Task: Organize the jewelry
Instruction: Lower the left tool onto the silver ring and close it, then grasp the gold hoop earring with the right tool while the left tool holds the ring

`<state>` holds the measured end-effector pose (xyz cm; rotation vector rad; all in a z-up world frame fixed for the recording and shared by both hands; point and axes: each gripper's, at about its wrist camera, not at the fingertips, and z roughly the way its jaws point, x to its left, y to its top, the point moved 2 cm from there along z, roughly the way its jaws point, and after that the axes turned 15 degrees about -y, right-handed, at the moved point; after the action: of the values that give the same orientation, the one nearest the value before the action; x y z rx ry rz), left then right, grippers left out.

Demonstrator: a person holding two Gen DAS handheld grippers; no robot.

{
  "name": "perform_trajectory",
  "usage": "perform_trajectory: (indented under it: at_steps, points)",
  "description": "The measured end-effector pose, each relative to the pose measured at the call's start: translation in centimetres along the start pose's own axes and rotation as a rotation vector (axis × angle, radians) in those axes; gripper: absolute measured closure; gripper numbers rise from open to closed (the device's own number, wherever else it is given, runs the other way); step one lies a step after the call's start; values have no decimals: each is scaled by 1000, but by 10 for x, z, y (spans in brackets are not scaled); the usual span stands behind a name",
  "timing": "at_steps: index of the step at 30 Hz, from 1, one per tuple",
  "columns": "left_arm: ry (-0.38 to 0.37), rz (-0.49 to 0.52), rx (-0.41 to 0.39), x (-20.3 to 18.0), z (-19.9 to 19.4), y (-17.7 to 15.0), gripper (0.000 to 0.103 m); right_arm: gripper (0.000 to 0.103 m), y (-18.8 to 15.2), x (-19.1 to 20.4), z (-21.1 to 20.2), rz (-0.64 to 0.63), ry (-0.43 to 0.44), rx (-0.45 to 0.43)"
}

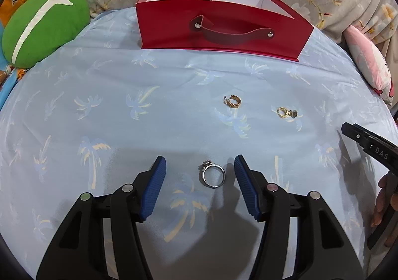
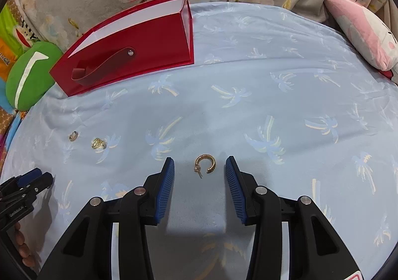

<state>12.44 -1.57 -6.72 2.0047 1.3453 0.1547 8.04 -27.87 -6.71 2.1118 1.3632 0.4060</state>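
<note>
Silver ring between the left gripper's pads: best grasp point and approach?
Grip the plain band of the silver ring across its width, pads on its left and right sides, clear of the stone setting at its upper left. Come from above: it lies flat on the blue bedsheet, already centred in the open left gripper, pads not yet touching. Thin, flat band, so go low onto the soft fabric.

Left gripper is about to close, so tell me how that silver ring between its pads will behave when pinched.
The silver ring looks rigid, so it should not deform. Its thin band lies on soft bedsheet, so pads may press it into the fabric. The stone setting makes it lopsided; it may twist between the left gripper pads.
</note>
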Motion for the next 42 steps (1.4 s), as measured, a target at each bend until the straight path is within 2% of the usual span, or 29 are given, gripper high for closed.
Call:
perform_trajectory:
  at_steps: [2, 4, 6, 7, 9, 15, 16, 17, 24, 29, 36, 42]
  points:
    - [-3, 1, -1, -1, 0, 0, 49, 61, 0, 2, 0, -9, -5, -4]
    - [-10, 10, 0, -4, -1, -2, 56, 61, 1, 2, 0, -11, -4, -6]
    - [-12, 21, 2, -6, 0, -2, 68, 61, 1, 2, 1, -6, -1, -5]
    - [-18, 24, 3, -8, 0, -3, 70, 61, 1, 1, 1, -3, 0, -5]
    - [-28, 26, 7, -10, 0, -3, 83, 61, 1, 1, 0, 2, 1, -6]
    - [-68, 10, 16, -11, -1, -3, 84, 61, 3, 0, -6, 9, 8, -15]
    - [-79, 3, 18, -11, -1, -3, 87, 61, 3, 1, -7, 8, 10, -16]
    - [-83, -2, 21, -10, -1, -3, 99, 61, 3, 2, -9, 8, 14, -19]
    - [-82, -20, 24, -6, -3, -3, 99, 61, 12, 35, -26, -55, 89, -53]
    - [-85, -23, 18, -3, -8, -4, 99, 61, 16, 52, -33, -75, 112, -75]
    - [-88, -35, -11, 3, -21, 0, 99, 61, 12, 32, -33, -59, 45, -80]
    - [-89, -34, -32, 2, -28, 7, 99, 61, 2, 8, -14, -29, -5, -23]
